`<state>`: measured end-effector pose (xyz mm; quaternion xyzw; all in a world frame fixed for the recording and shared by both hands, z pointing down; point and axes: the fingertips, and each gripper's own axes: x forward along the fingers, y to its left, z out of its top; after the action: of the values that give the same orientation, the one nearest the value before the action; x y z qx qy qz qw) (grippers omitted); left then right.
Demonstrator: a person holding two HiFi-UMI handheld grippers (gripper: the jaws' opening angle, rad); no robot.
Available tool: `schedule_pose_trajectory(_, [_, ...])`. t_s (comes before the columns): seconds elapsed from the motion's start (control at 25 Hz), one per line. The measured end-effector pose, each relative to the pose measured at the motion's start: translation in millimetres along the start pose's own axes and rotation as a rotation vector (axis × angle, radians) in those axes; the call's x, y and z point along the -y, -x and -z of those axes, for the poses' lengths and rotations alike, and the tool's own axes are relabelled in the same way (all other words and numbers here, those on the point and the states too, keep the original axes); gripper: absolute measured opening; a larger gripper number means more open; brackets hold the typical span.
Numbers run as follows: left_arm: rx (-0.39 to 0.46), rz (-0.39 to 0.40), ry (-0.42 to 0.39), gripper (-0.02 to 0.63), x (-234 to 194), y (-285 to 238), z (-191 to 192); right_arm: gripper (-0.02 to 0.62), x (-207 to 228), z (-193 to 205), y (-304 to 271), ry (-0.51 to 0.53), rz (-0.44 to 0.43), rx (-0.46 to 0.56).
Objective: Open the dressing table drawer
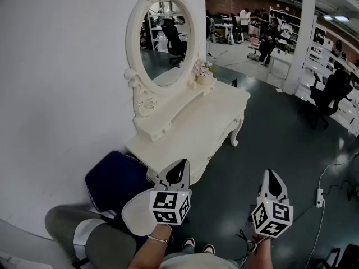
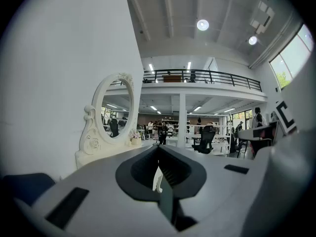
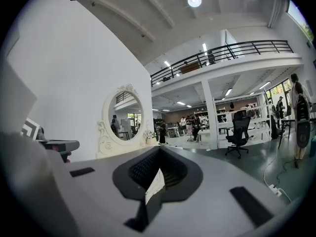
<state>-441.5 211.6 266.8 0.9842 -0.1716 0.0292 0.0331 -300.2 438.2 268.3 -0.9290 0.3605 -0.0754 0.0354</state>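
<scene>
Jaws together; dressing table runs lengthwise along the wall.

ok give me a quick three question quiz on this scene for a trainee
1. True or false: the left claw is gripping the dressing table.
2. What stands beside the oval mirror? A a pot of flowers; B a lamp; C a laptop.
3. Fill in: the right claw is ___ (open or shut).
Key: 1 false, it is shut on nothing, short of the table; 2 A; 3 shut.
</scene>
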Motion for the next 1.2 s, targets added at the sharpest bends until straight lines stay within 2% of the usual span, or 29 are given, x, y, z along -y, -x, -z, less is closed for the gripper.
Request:
schedule_pose_trajectory(0.32, [-0.001, -0.008, 0.001, 0.018, 2, 10, 2, 0.003, -2, 3, 8, 0.013, -0.011, -0.011])
schedule_pose_trajectory(0.48, [0.002, -0.020, 0.000, 0.018, 2, 16, 1, 0.006, -4, 8, 9, -0.017, -0.036, -0.035])
schedule_pose_trajectory(1.04, [0.004, -0.052, 0.002, 0.018, -2, 22, 3, 0.009, 3, 8, 13, -0.016, 0.014, -0.012])
schedule_pose_trajectory(1.2, [0.006, -0.055, 0.007, 0.018, -4, 21, 2, 0.055, 0, 7, 12, -0.012, -0.001, -0.019])
